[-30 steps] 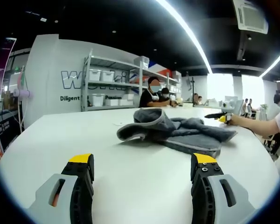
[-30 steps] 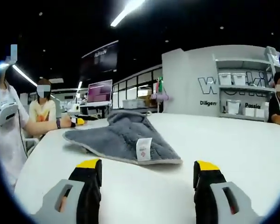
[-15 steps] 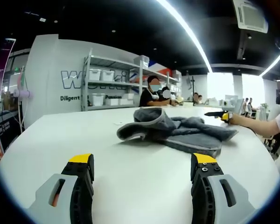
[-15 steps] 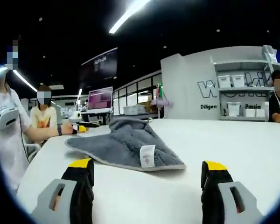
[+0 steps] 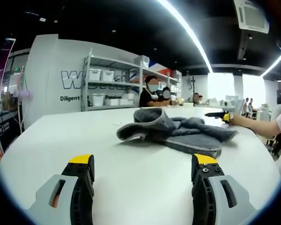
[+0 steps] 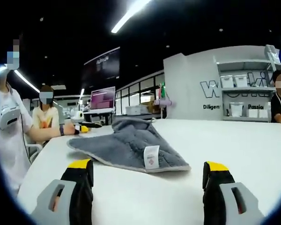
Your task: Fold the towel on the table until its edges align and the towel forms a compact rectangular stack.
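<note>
A grey towel lies crumpled in a loose heap on the white table, ahead and a little right of my left gripper. That gripper is open, its yellow-tipped jaws wide apart and empty, well short of the towel. In the right gripper view the same towel lies flatter, with a white label on its near edge. My right gripper is open and empty, just short of that near edge.
Beyond the towel, a person's hand holds another yellow-and-black gripper over the table. People sit at the far side. A shelf rack with bins stands by the wall. Bare table surrounds the towel.
The right gripper view has shifted a little, so the towel and its label sit slightly nearer and further right. The towel itself has not moved. The left gripper view is unchanged.
</note>
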Tool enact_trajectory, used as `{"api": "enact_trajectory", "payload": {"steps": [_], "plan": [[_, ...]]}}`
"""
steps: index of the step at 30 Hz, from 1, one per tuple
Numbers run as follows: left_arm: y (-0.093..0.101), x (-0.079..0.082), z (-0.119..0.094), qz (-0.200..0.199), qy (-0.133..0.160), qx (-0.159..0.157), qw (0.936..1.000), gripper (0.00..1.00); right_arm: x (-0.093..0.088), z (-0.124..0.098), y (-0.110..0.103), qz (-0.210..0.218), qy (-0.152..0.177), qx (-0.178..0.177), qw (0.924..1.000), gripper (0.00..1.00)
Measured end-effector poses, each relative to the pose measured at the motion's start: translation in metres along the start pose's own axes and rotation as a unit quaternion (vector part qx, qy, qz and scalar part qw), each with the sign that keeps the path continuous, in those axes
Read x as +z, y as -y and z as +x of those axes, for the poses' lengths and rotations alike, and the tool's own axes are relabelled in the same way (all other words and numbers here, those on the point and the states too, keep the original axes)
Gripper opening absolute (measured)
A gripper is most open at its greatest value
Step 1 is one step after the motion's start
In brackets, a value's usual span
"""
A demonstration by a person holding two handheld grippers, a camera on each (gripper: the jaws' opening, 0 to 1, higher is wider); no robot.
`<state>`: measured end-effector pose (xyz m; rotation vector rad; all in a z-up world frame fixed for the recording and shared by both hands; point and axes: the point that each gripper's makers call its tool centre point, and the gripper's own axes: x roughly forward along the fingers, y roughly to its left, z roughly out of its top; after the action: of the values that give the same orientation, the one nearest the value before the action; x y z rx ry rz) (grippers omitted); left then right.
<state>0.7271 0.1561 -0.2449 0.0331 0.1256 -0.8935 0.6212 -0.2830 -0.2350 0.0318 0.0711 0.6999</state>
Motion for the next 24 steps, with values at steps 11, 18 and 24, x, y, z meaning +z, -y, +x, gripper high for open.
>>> {"api": "enact_trajectory", "payload": {"steps": [11, 18, 24], "plan": [[0.002, -0.002, 0.001, 0.006, -0.006, -0.003, 1.0000, 0.83, 0.004, -0.002, 0.003, 0.007, 0.011, -0.008, 0.9999, 0.99], [0.014, -0.002, 0.004, 0.012, -0.007, -0.022, 0.9997, 0.83, 0.005, -0.002, 0.004, 0.008, 0.013, -0.011, 0.9998, 0.99], [0.023, -0.004, 0.006, 0.021, -0.014, -0.036, 0.9990, 0.83, 0.004, -0.002, 0.004, 0.006, 0.010, -0.013, 0.9999, 0.99]]}}
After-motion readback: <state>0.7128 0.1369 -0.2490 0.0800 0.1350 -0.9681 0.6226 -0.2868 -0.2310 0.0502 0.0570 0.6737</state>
